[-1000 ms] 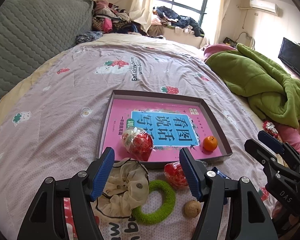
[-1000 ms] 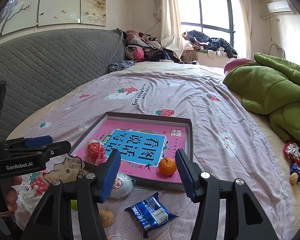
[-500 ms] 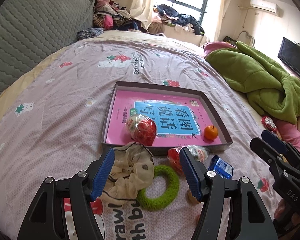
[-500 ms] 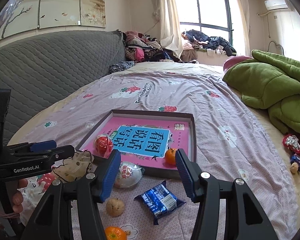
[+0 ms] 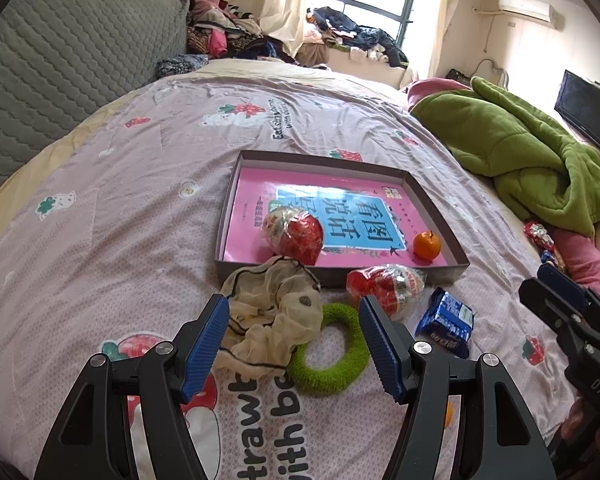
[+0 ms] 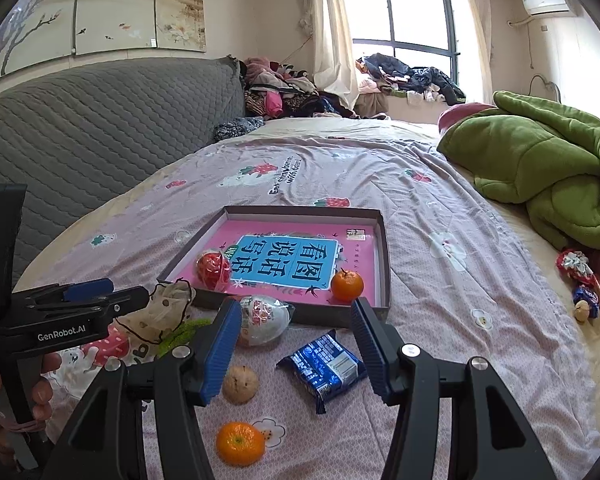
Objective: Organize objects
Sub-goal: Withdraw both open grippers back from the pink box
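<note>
Holding both tools above the bed, we keep the left gripper (image 5: 294, 338) wide open with nothing between its blue pads, and the right gripper (image 6: 296, 344) is wide open and empty too. On the pink bedsheet (image 5: 100, 240) lies a shallow grey tray (image 5: 230, 204) with a pink book (image 5: 340, 216) flat inside it. In the tray we see a red wrapped apple (image 5: 296, 234) near its front left part and a small orange (image 5: 427, 245) near its front right corner. Just in front of the tray wall lie a beige scrunchie (image 5: 268, 312), which leans against that wall, and a green ring (image 5: 330, 354) touching the scrunchie. A second wrapped apple (image 5: 384, 284) rests beside the ring, close to the tray, and a blue snack packet (image 5: 446, 322) is to the right of it. In the right wrist view we see also a walnut (image 6: 240, 384) beside the packet and another orange (image 6: 240, 443) nearer to us, both outside the tray. A green blanket (image 6: 540, 164) is heaped on the right side of the bed.
</note>
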Tool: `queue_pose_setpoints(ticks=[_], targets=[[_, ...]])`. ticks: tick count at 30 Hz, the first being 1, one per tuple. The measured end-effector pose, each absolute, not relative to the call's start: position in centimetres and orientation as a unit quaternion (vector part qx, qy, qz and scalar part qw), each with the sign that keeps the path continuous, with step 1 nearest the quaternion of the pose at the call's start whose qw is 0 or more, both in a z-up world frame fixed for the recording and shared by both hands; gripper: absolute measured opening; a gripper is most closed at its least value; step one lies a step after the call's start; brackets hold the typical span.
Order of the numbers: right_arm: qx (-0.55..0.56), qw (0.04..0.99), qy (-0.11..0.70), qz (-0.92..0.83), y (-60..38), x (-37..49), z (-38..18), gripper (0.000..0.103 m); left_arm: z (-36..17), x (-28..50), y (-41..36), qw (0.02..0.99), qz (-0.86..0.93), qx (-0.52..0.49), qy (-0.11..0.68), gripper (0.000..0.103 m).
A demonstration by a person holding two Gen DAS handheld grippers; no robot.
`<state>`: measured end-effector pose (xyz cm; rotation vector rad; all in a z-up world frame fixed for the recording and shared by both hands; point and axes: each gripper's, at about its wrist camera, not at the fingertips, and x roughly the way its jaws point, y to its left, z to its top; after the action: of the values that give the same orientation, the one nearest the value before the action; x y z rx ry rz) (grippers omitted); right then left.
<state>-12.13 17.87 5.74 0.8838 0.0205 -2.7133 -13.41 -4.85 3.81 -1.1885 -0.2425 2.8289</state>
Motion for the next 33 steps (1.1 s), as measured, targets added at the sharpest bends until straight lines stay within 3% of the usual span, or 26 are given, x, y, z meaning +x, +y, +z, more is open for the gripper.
queue_pose_setpoints(ticks=[33], targets=[[0.337,0.14,0.029,-0.931,16.6,-8.6,3.5,0.056,2.9,-10.2,-6.8,0.037,0.921,-0.378,-0.085,0.069]])
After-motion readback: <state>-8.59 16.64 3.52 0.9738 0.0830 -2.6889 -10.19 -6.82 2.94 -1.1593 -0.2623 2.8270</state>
